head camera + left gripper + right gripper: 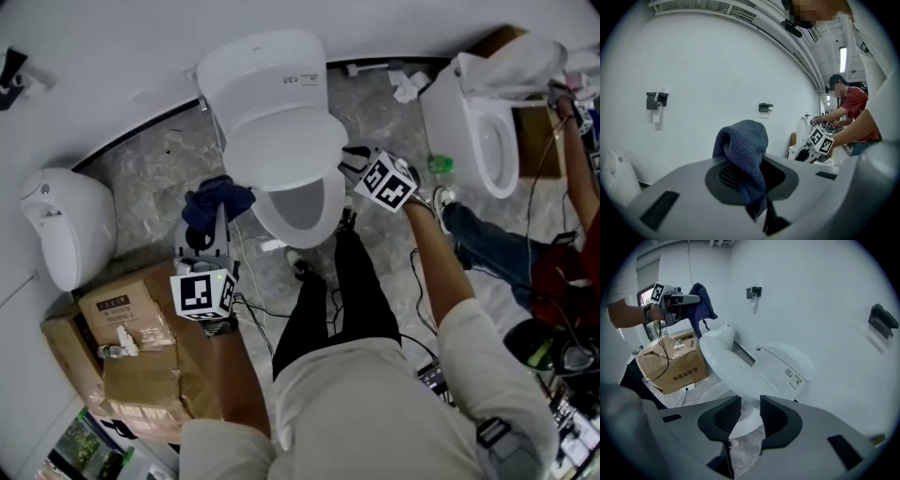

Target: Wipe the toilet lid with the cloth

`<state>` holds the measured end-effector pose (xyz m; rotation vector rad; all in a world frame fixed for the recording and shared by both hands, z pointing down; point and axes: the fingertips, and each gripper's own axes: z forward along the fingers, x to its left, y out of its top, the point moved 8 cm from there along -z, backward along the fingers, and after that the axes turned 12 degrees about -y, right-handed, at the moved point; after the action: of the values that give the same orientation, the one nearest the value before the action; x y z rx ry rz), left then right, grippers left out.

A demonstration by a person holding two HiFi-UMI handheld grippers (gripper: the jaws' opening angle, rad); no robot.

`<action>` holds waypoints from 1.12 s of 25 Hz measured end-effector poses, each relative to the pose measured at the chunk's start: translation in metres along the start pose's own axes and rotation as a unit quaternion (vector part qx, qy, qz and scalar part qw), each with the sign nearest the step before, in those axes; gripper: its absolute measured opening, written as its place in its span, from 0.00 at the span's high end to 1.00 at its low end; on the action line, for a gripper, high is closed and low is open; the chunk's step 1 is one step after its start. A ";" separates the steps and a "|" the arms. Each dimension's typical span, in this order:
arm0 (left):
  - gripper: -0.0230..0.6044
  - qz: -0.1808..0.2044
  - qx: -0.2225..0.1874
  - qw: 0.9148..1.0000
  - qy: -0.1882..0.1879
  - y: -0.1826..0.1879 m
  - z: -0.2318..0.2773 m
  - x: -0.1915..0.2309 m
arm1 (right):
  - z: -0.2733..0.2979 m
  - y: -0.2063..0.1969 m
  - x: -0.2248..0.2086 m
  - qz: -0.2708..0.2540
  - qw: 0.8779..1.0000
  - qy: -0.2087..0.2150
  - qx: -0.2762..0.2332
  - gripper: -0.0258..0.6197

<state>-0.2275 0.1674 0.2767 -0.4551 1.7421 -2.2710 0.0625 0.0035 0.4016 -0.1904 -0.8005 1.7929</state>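
**Approach stage; wiping is not yet begun.** The cloth [746, 140], a dark blue terry piece, is clamped between the jaws of the left gripper [211, 227] and hangs over them in loose folds. In the head view it is held left of centre, just beside the toilet's left flank and clear of the white surface. The toilet lid [286, 141], glossy, white and oval, is found at upper centre. It appears part-raised, so that the open bowl [302, 208] is exposed below it. The right gripper [349, 161] is stationed at the lid's right edge with its jaws apart and nothing gripped; only the lid's rim and the floor [743, 452] are seen beyond them. It is judged that the lid must next be lowered fully or steadied. The cloth must then be carried rightward onto its top face and pressed flat before any stroke is made. No soiling can be made out on the lid.
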 end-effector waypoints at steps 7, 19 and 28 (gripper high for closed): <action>0.88 -0.012 0.009 1.000 -0.006 -0.017 0.000 -0.001 | 0.004 -0.015 0.019 -0.039 0.999 0.012 0.021 0.73; 0.88 -0.025 0.033 0.999 -0.021 -0.051 0.008 -0.014 | 0.017 -0.064 0.070 -0.110 0.987 0.085 0.083 0.65; 0.88 -0.042 0.052 0.997 -0.032 -0.075 0.026 -0.021 | 0.027 -0.091 0.092 -0.129 0.980 0.121 0.096 0.64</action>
<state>-0.1986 0.1717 0.3529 -0.5831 1.5932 -2.3628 0.0851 0.0890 0.4996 -0.1655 -0.4540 1.5535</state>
